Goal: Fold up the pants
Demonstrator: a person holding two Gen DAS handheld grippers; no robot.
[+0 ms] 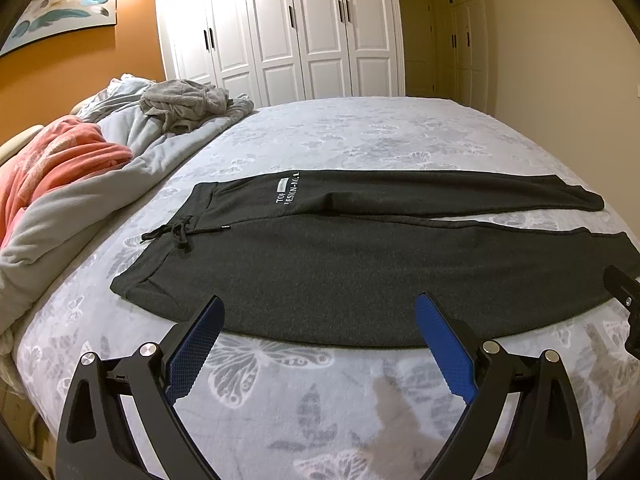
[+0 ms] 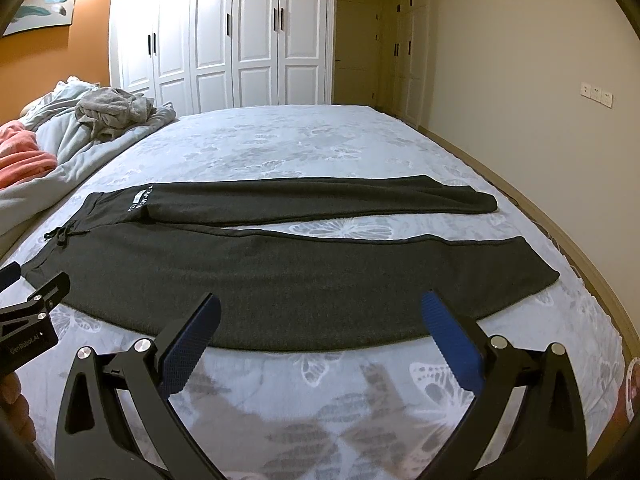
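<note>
Crosswise ahead of both spread, empty tools lie the pants [image 1: 340, 272], waistband [image 1: 168, 248] nearer the left tool [image 1: 320, 312], cuffs [image 2: 532, 268] nearer the right tool [image 2: 320, 312].

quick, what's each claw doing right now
Left claw: open, holding nothing, at the near edge of the pants.
Right claw: open, holding nothing.

Left claw [image 1: 318, 308] spread wide, empty; right claw [image 2: 320, 306] spread wide, empty

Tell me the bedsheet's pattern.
Pale grey bedsheet printed with grey and white butterflies, clearest in the right wrist view.
</note>
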